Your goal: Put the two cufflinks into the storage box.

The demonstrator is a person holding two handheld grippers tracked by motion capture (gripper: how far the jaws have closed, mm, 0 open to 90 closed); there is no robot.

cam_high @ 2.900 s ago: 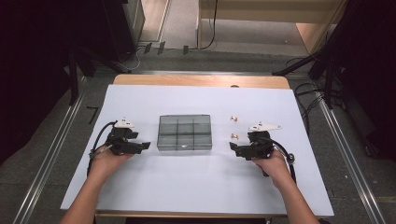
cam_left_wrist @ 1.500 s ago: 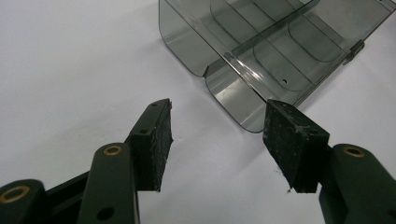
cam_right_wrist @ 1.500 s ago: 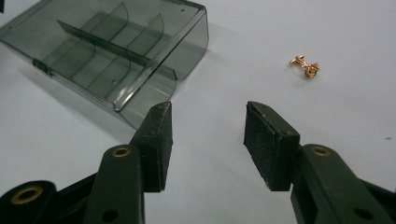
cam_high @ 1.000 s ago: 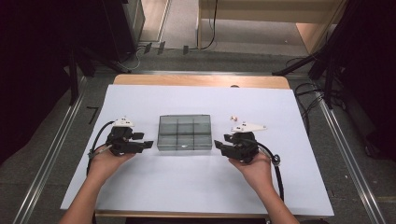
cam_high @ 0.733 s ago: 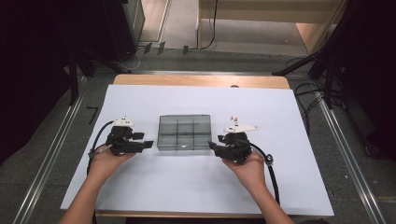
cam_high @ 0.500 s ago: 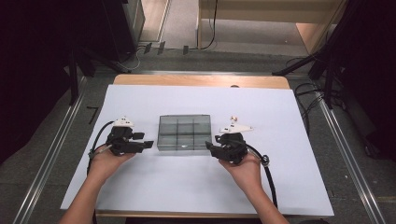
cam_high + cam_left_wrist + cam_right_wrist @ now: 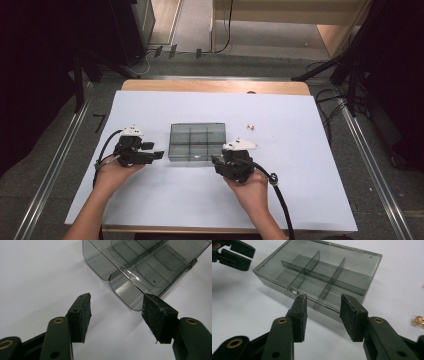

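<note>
A smoky clear compartment box lies shut on the white sheet. My left gripper rests on the sheet just left of it, open; in the left gripper view its jaws face the box's side and its lid tab, with nothing between them. My right gripper sits at the box's front right corner. Its jaws have just been closing and stand open, the box's front edge just ahead of the pads, which do not press on it.
Small gold pieces lie on the sheet right of the box, one at the right edge of the right gripper view. The white sheet covers the tabletop. The left gripper appears beyond the box.
My right gripper has moved left across the sheet to the box's front right corner. The left gripper and the box have stayed put.
</note>
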